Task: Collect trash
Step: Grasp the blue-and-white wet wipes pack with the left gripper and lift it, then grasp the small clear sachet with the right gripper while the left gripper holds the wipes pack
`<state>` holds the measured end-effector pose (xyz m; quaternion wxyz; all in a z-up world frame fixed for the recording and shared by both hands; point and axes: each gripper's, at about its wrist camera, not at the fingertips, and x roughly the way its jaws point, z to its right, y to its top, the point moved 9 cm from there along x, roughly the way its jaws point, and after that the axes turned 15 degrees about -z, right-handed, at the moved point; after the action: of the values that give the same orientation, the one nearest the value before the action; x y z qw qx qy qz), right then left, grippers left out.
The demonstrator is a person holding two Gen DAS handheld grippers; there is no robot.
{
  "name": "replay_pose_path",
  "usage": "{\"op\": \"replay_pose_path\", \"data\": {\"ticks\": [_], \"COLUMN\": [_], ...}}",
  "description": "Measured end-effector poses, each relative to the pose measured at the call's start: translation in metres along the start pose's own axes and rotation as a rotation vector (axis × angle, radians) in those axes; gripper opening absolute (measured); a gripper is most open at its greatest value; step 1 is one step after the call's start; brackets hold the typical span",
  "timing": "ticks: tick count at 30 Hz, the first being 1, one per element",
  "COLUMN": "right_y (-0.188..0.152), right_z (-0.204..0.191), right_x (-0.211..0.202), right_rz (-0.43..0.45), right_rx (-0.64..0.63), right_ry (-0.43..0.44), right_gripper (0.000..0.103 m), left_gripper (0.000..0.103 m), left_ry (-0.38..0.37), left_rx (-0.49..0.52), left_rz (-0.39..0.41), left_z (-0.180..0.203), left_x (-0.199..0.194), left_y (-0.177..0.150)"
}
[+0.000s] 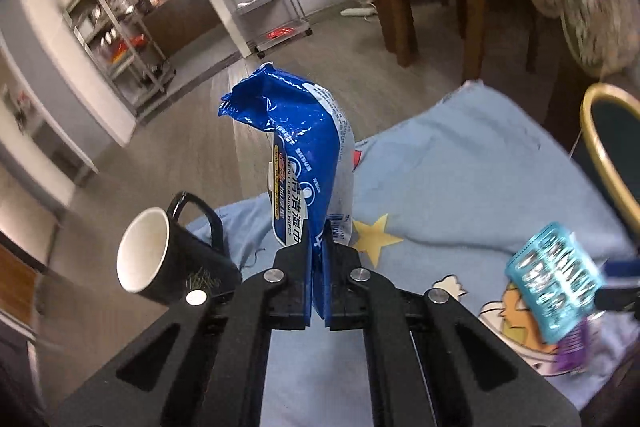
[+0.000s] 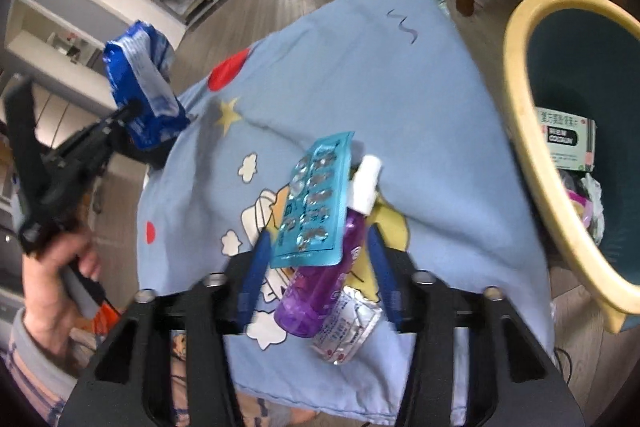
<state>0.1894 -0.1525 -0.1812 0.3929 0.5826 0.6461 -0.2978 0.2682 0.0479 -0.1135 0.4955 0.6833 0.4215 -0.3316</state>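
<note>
Two tool pads pinching blue wipes pack (image 1: 304,147), lifted above cloth (image 1: 460,163)

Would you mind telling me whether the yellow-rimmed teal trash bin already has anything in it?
Not empty: inside the yellow-rimmed teal trash bin, a white and green printed carton and some crumpled wrappers lie at the bottom.

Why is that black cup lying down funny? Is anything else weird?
The black mug looks tipped on its side at the blue cloth's edge, mouth facing sideways. Nothing spilled shows. Otherwise it's only trash: the left claw pinches a crumpled wipes packet.
</note>
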Motion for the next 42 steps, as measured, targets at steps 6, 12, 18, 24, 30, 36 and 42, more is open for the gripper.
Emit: {"op": "replay_pose_path", "data": {"ticks": [6, 12, 18, 24, 30, 36, 42], "right_y": [-0.003, -0.002, 0.006, 0.015, 0.001, -0.023, -0.051], "right_z": [-0.006, -0.010, -0.005, 0.000, 0.013, 0.012, 0.011], "right_x": [0.004, 0.004, 0.005, -0.003, -0.003, -0.005, 0.021], "right_rz": [-0.006, -0.002, 0.009, 0.044, 0.010, -0.042, -0.142], "right_rx": [-0.037, -0.054, -0.005, 0.033, 0.053, -0.034, -0.105], "right_ry": [-0.037, -0.029, -0.020, -0.008, -0.055, -0.140, -0.213], "right_gripper": [0.015, 0.007, 0.025, 0.035, 0.040, 0.040, 0.040], "left_gripper": [0.003, 0.003, 0.003, 0.003, 0.003, 0.003, 0.003], "left_ry": [-0.154, -0.244, -0.318, -0.361, -0.388, -0.405, -0.419], "left_rx": [-0.156, -0.213, -0.231, -0.245, -0.248, -0.233, -0.226], "left_rz": [-0.018, -0.003, 0.016, 0.038, 0.045, 0.055, 0.061], "left_z": [-0.018, -0.018, -0.012, -0.013, -0.008, 0.002, 0.007], "left_x": [-0.006, -0.021, -0.043, -0.061, -0.066, -0.069, -0.072], "left_y": [-0.005, -0.013, -0.023, -0.033, -0.033, -0.032, -0.031]}}
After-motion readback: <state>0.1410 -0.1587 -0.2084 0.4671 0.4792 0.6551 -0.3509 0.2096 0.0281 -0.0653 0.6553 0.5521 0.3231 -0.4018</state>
